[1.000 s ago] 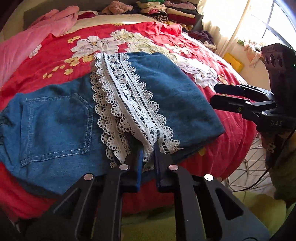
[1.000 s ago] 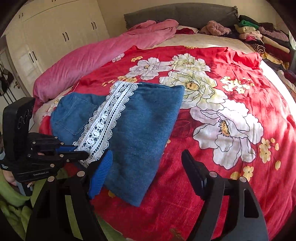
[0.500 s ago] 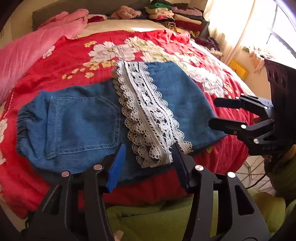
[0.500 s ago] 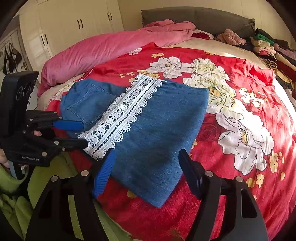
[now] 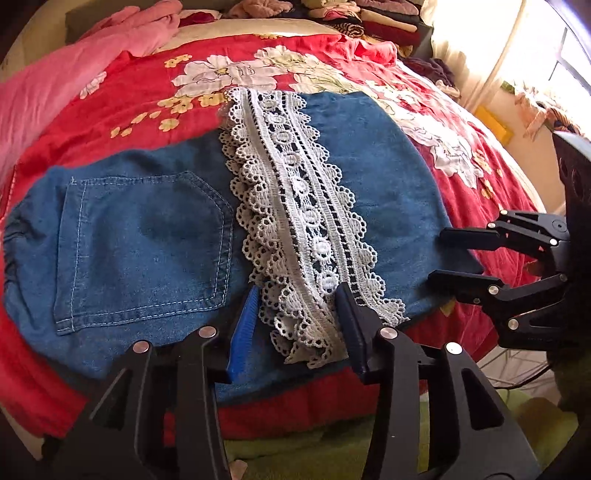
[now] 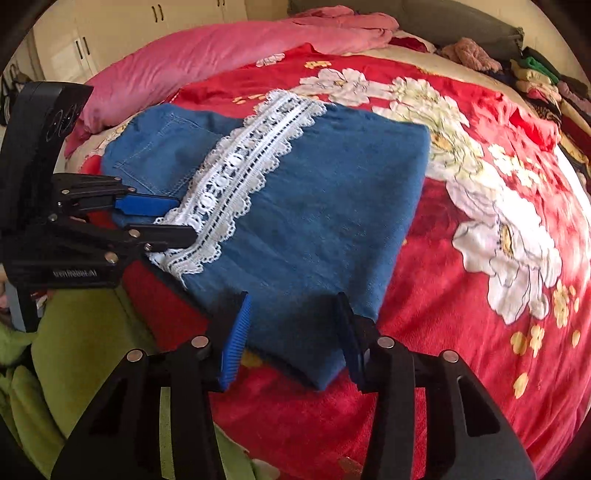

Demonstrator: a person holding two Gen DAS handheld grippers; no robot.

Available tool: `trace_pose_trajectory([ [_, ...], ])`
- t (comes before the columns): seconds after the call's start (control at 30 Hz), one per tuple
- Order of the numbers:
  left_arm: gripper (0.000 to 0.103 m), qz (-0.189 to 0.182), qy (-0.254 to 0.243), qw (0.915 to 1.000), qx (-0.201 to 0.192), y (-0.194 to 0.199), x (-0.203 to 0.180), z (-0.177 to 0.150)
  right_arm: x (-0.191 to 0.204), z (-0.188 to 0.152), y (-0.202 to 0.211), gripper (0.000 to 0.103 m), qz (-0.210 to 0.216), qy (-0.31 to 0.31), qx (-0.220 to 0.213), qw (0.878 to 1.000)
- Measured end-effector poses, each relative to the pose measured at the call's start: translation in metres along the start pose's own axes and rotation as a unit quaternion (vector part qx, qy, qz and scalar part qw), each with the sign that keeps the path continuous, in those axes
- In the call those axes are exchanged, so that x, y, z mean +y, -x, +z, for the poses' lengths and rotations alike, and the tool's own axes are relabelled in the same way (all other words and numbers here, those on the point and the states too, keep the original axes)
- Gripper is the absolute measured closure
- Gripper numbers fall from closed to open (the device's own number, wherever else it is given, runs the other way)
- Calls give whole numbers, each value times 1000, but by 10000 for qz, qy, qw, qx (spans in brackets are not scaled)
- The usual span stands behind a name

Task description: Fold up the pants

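A: Biggest first: the bed (image 5: 122, 103), under a red flowered cover, with a pink quilt (image 6: 229, 44) along its far side.

B: The right wrist view adds white wardrobe doors (image 6: 74, 40); the left wrist view instead shows a bright window (image 5: 554, 44) and stacked clothes (image 5: 373, 18).

A: The pants (image 5: 147, 236) lie folded near the bed's front edge, back pocket up, a white lace band (image 5: 299, 206) across the denim.

B: The left tongs (image 5: 301, 325) are spread, their fingers either side of the lace band's near end, pinching nothing.

A: The right tongs (image 6: 291, 332) are spread too, over the denim's near corner.
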State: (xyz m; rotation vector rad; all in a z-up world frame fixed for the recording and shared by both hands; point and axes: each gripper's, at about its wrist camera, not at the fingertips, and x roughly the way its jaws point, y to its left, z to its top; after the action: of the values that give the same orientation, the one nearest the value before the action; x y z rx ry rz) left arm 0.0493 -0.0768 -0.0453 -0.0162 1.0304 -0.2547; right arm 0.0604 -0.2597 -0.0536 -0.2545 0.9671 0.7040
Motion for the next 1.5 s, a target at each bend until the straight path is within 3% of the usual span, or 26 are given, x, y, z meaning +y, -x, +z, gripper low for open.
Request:
trace_pose_trajectory([
  [0.17, 65, -27, -2, 10000, -81, 6, 1, -4, 0, 0, 0, 58, 23, -20, 17, 10000],
  [0.4, 54, -44, 85, 9998, -197, 16, 4, -4, -5, 2, 13, 56, 135, -198, -155, 9996],
  [0.53, 49, -30, 115, 9996, -266, 22, 5, -3, -8, 4, 22, 43, 112, -272, -323, 9990],
  [0.87, 23, 102, 221, 9985, -491, 37, 12, 0, -11, 12, 37, 17, -6, -393, -576, 9976],
  [1.1, 14, 185, 256, 9977, -597, 47, 17, 0, -9, 22, 48, 16, -110, -371, -733, 9966],
  [1.17, 13, 199, 273, 9973, -647, 51, 19, 0, -9, 26, 50, 7, -152, -375, -779, 9961],
  [1.5, 10, 275, 436, 9950, -853, 69, 35, -2, 1, 52, 60, 7, -166, -253, -960, 9949],
])
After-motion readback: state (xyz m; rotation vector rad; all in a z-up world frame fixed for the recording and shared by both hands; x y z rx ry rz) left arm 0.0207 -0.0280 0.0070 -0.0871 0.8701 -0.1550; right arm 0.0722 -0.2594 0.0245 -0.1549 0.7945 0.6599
